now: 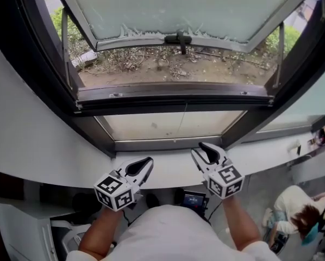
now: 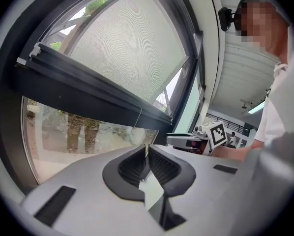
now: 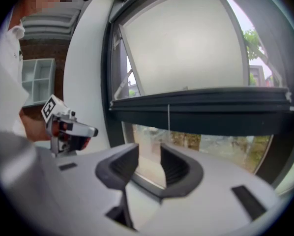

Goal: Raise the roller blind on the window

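While my left claw (image 1: 146,163) is pinched together empty and my right claw (image 1: 205,148) gapes, both hover below the blind cord (image 1: 185,118) hanging from the window crossbar (image 1: 173,94). Grabbed off-centre, that thin cord could slip free.

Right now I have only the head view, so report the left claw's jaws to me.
Observer: In its own view the left claw is closed, jaws together, and I see nothing gripped between them.
Operator: Now give me the right one.
Observer: The right claw stands open with nothing between its jaws; only the lower window pane shows through the gap.
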The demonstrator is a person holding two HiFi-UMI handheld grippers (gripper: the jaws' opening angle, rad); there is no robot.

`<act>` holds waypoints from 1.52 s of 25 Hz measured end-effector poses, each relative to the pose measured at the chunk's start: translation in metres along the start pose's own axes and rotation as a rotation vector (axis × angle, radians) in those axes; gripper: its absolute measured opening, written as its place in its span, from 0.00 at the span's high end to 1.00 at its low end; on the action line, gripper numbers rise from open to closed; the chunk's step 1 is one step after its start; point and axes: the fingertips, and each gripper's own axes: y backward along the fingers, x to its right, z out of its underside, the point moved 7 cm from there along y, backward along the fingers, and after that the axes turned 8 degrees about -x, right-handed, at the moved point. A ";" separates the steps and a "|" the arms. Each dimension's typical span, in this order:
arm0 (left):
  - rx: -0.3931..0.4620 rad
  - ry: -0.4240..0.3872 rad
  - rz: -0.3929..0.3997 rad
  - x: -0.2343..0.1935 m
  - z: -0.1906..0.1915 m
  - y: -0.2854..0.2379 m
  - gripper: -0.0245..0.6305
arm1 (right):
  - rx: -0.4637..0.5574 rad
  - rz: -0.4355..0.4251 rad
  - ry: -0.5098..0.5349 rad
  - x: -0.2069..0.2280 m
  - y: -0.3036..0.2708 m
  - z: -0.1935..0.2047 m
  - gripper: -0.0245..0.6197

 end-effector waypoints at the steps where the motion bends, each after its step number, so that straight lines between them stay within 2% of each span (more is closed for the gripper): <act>1: 0.000 -0.006 -0.005 0.000 -0.002 -0.003 0.90 | -0.002 0.000 0.007 0.003 0.000 -0.002 0.74; 13: -0.026 -0.198 -0.129 -0.008 -0.036 -0.035 0.90 | -0.015 0.007 0.156 0.037 0.000 -0.026 0.74; 20: -0.050 -0.359 -0.199 -0.008 -0.065 -0.048 0.89 | -0.014 0.038 0.296 0.051 -0.002 -0.047 0.74; 28: -0.080 -0.499 -0.255 -0.010 -0.094 -0.059 0.82 | -0.025 0.096 0.428 0.071 -0.008 -0.070 0.74; 31: -0.093 -0.567 -0.284 -0.011 -0.103 -0.064 0.81 | -0.039 0.136 0.515 0.078 -0.009 -0.079 0.74; 38: -0.179 -0.728 -0.331 -0.017 -0.118 -0.079 0.77 | -0.124 0.224 0.787 0.086 -0.021 -0.094 0.74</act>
